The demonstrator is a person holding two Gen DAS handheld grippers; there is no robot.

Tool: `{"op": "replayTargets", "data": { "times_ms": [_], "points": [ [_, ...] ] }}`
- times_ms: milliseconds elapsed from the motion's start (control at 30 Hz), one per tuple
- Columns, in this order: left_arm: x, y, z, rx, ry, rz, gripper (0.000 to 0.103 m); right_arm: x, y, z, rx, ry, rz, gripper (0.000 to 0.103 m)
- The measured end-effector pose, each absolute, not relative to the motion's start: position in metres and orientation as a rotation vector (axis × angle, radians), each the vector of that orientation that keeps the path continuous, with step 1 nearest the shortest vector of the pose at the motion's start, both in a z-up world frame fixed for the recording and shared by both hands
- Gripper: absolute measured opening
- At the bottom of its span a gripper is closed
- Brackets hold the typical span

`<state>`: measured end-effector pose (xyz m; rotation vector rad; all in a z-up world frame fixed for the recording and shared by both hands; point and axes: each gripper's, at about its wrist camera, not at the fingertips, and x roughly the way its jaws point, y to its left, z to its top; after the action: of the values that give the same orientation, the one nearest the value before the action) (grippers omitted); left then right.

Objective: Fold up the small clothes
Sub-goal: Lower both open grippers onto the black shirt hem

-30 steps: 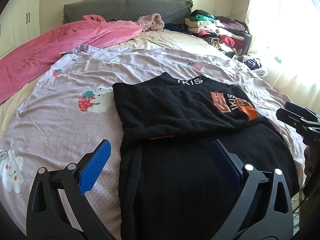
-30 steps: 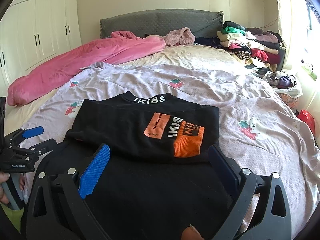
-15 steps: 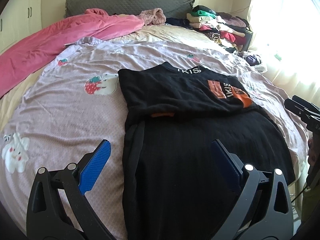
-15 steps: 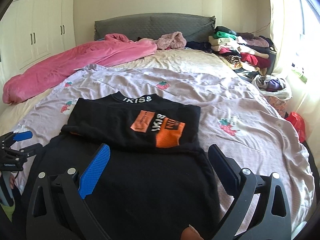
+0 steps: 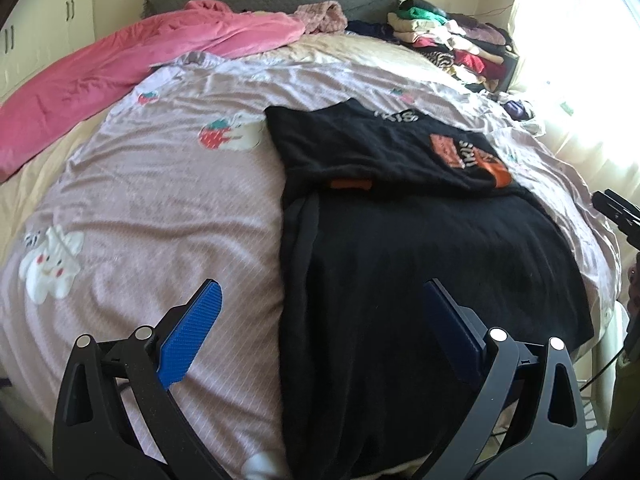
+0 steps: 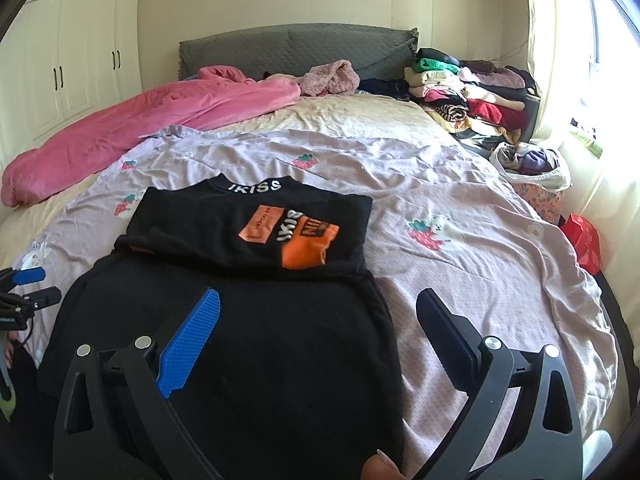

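A black garment [image 5: 420, 264] [image 6: 240, 332] lies on the lilac bedspread, its top part with an orange print [image 6: 308, 240] and "IKISS" collar folded down over the lower part. My left gripper [image 5: 320, 304] is open and empty, above the garment's left edge near the bed's front. My right gripper [image 6: 318, 312] is open and empty, above the garment's right edge. The right gripper also shows at the right rim of the left wrist view [image 5: 616, 212]; the left gripper shows at the left rim of the right wrist view [image 6: 28, 288].
A pink duvet [image 6: 140, 124] lies along the bed's far left. A stack of folded clothes [image 6: 464, 88] sits at the far right by the grey headboard [image 6: 296, 52]. A bag of clothes [image 6: 532, 164] and a red item [image 6: 582, 240] are beside the bed.
Both grippers have pulled back toward the bed's front and risen, so more of the garment's lower part shows. The garment has not moved; both stay open.
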<state>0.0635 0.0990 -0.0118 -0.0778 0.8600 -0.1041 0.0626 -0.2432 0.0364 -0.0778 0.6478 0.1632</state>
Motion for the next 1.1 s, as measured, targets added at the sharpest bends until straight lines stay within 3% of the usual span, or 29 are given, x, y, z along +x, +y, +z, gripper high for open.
{"op": "replayTargets", "data": {
  "times_ms": [1100],
  "points": [
    [0.025, 0.104, -0.06, -0.076, 1.071, -0.124, 0.093, 0.02, -0.283, -0.042, -0.064, 0.898, 0.165, 0.098]
  ]
}}
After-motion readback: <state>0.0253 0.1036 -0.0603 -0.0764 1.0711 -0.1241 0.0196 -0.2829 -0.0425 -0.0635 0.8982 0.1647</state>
